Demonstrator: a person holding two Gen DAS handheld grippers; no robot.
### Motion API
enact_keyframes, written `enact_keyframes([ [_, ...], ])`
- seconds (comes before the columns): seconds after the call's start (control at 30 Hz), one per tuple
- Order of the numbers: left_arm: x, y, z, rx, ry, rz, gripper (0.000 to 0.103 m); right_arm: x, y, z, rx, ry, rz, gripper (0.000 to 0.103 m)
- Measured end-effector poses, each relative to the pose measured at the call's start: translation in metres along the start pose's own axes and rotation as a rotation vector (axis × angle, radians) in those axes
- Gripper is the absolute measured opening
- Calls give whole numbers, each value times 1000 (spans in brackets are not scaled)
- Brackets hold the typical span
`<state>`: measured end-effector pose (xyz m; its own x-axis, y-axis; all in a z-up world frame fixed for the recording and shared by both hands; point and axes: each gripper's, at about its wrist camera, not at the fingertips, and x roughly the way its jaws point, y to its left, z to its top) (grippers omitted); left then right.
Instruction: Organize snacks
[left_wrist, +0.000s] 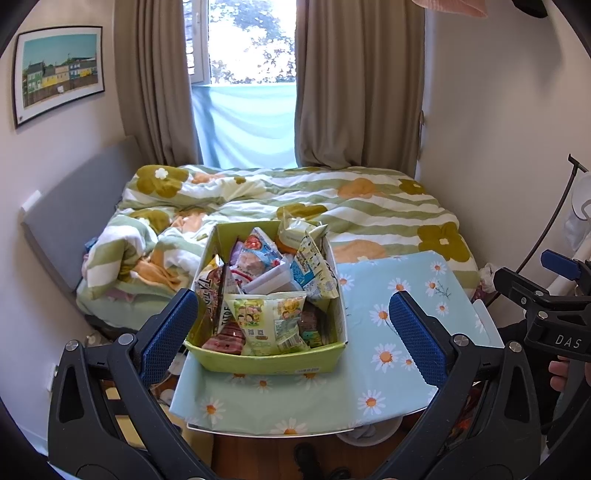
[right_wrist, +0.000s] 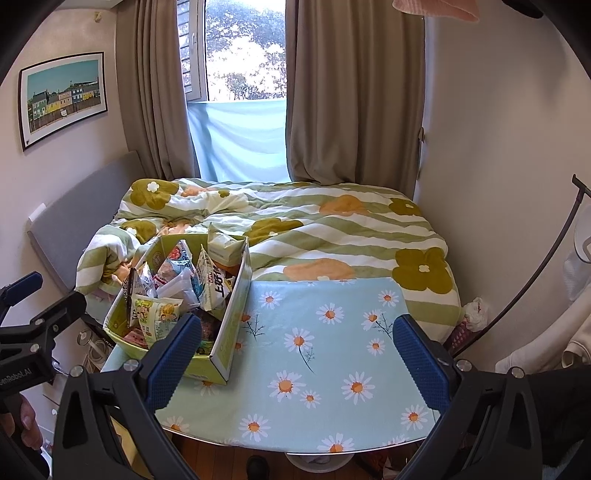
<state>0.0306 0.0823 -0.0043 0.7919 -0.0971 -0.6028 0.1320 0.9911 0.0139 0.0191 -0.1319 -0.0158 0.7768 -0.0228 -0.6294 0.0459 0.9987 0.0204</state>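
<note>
Both grippers, left (left_wrist: 293, 332) and right (right_wrist: 297, 354), stand wide open and empty; snacks (left_wrist: 266, 291) sit heaped in the box (left_wrist: 273, 360) at table (right_wrist: 332, 369) left; recommend lifting the topmost packet first, pinching one edge.

Daisy-print tablecloth (right_wrist: 325, 354), rumpled floral duvet (left_wrist: 332, 206), framed picture (left_wrist: 59, 74), curtains (right_wrist: 354, 110).

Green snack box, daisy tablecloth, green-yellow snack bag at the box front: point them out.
green snack box (left_wrist: 258, 363): left wrist view, front wall.
daisy tablecloth (right_wrist: 332, 369): right wrist view, bare middle area right of the box.
green-yellow snack bag (left_wrist: 266, 317): left wrist view, face of the bag.
</note>
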Motion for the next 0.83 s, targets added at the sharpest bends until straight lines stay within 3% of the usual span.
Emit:
enact_keyframes([
  [0.83, -6, 0, -4, 8, -33, 36, 103, 0, -7, 2, 1, -1, -1, 103],
])
